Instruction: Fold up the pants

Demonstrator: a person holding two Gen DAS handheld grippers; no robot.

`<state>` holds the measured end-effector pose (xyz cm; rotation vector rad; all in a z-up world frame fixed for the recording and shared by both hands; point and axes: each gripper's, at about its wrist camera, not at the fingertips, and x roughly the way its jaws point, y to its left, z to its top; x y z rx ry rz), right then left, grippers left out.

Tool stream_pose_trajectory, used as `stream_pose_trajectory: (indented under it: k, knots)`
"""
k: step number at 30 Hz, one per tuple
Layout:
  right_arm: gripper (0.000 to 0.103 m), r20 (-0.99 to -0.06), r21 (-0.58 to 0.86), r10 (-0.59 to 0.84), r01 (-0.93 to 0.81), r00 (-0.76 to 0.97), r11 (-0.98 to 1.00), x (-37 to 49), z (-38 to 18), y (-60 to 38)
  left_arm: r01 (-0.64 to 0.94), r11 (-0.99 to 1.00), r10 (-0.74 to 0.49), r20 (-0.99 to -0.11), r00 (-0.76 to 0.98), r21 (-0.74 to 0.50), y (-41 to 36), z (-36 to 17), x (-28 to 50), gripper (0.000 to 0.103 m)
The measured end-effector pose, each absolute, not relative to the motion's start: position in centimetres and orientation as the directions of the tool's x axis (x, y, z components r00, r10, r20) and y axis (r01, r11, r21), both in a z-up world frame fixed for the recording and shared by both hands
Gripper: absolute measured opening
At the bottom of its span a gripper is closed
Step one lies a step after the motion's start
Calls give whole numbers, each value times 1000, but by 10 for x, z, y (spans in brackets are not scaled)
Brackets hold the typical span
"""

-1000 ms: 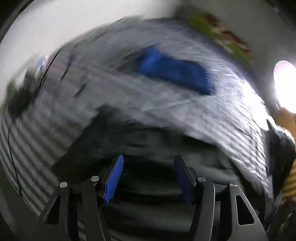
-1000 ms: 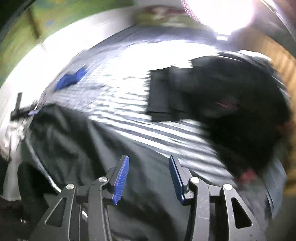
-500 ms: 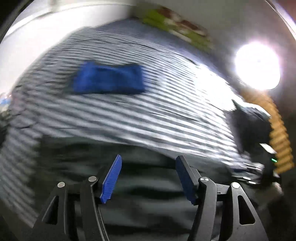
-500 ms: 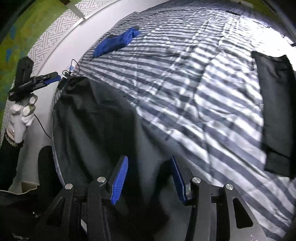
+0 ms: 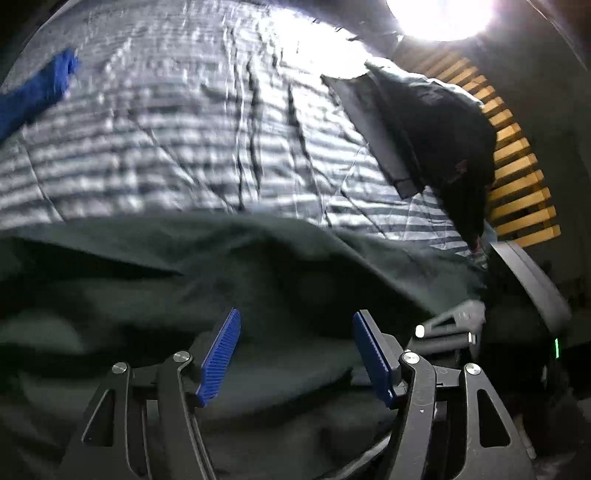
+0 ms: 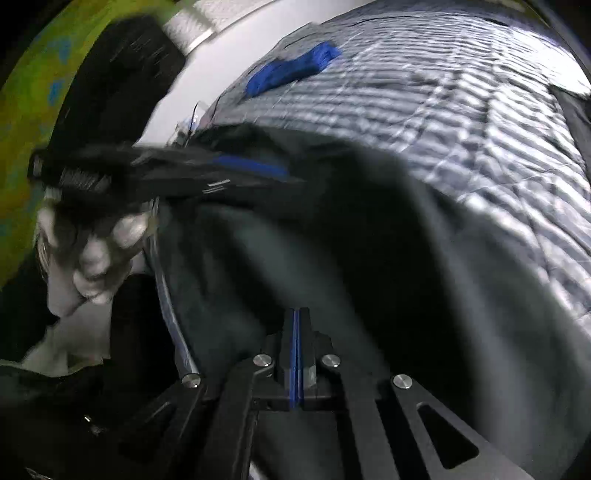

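Dark pants (image 5: 258,266) lie spread across the near part of a striped bedspread (image 5: 184,129). My left gripper (image 5: 295,332) hovers just over them, open, with nothing between its blue pads. To its right, my right gripper (image 5: 454,325) meets the edge of the pants. In the right wrist view my right gripper (image 6: 296,332) is shut, and the pants (image 6: 369,240) rise in a blurred fold up to its tips. A white-gloved hand (image 6: 92,240) holds the left gripper (image 6: 258,168) at the left over the far edge of the pants.
A blue cloth (image 5: 33,96) lies far back on the bedspread (image 6: 461,110); it shows as the blue cloth (image 6: 291,70) in the right wrist view. Dark garments (image 5: 436,122) are piled at the right by wooden slats (image 5: 517,177). A bright lamp (image 5: 443,11) glares above.
My right gripper has gone from open to shut at the pants' edge, and the fabric there has lifted. My left gripper has swung right, still open, and come closer to the right one.
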<state>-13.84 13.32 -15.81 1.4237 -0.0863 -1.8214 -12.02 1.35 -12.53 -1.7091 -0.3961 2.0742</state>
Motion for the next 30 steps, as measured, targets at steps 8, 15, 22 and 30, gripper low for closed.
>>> stream_pose_trajectory:
  k: [8, 15, 22, 30]
  knots:
    - [48, -798, 202, -485, 598, -358, -775, -153, -118, 147, -101, -888, 461, -861, -215, -450, -8, -118, -131, 67]
    - [2, -854, 238, -447, 564, -265, -791, -174, -164, 140, -81, -888, 459, -865, -203, -453, -6, -122, -144, 67]
    - [2, -798, 263, -513, 582, -317, -769, -129, -151, 127, -109, -881, 473, -862, -181, -460, 10, -133, -128, 67]
    - [5, -821, 220, -516, 697, -246, -683, -88, -162, 104, -93, -887, 463, -872, -162, -453, -7, -160, -91, 13]
